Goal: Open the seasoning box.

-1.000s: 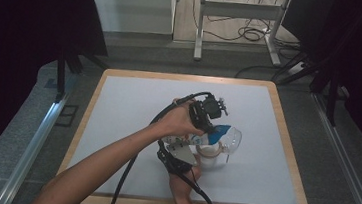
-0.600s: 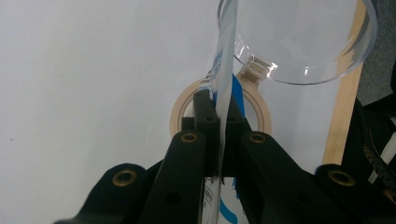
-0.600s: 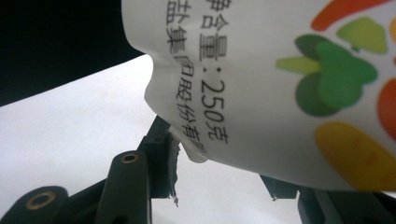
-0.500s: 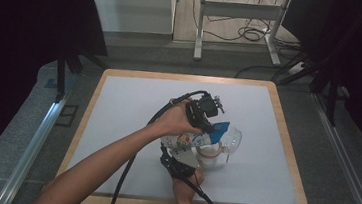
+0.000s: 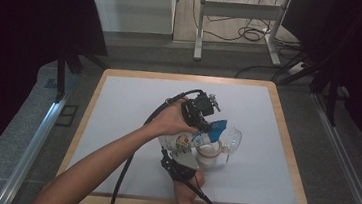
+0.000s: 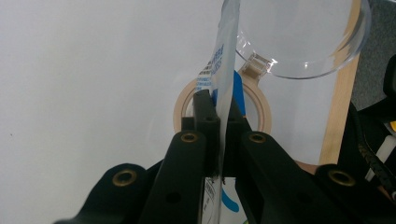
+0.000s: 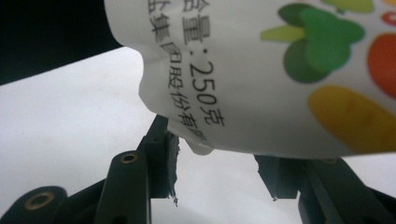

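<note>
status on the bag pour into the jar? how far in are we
Done: the jar's clear lid is flipped open, and the left gripper is shut on the bag near its top edge. In hand: the bag is tipped toward the jar in the high view, with the right gripper open under its lower corner. Left: no contents can be made out pouring, so emptying the bag and closing the lid appear to remain.

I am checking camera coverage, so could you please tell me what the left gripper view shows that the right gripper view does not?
The left gripper view shows the left gripper shut on the bag's thin edge, above a round jar mouth with a clear hinged lid and the table's wooden rim. The right gripper view shows the right gripper open beneath the bag's printed face, with black characters and coloured shapes. Both show the bag and the white tabletop.
</note>
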{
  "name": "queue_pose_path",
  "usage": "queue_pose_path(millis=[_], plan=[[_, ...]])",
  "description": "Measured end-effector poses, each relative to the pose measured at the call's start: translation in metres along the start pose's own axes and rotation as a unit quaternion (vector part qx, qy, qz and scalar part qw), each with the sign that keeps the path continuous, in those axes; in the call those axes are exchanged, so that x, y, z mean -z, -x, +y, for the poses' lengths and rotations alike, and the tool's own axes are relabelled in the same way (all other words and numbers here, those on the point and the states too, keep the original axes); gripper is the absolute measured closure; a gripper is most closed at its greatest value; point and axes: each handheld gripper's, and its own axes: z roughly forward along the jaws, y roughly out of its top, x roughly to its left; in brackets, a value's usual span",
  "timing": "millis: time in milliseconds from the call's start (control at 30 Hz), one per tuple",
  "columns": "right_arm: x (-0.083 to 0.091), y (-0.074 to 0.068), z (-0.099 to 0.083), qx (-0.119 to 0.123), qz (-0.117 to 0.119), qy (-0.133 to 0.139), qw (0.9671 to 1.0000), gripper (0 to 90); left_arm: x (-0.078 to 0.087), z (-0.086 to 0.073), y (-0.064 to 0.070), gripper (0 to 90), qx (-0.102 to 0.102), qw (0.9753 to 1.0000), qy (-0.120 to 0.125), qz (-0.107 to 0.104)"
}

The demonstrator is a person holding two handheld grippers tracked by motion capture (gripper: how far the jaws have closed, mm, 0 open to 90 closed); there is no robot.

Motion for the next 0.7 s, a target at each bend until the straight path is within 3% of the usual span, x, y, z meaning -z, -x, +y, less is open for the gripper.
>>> queue_pose_path(millis=[700], plan=[[0.011,0.008,-0.009,-0.006,0.000,-0.009,0.9999,53.0,0.007,-0.009,0.000,90.0,0.006,0.9997,0.020,-0.010]])
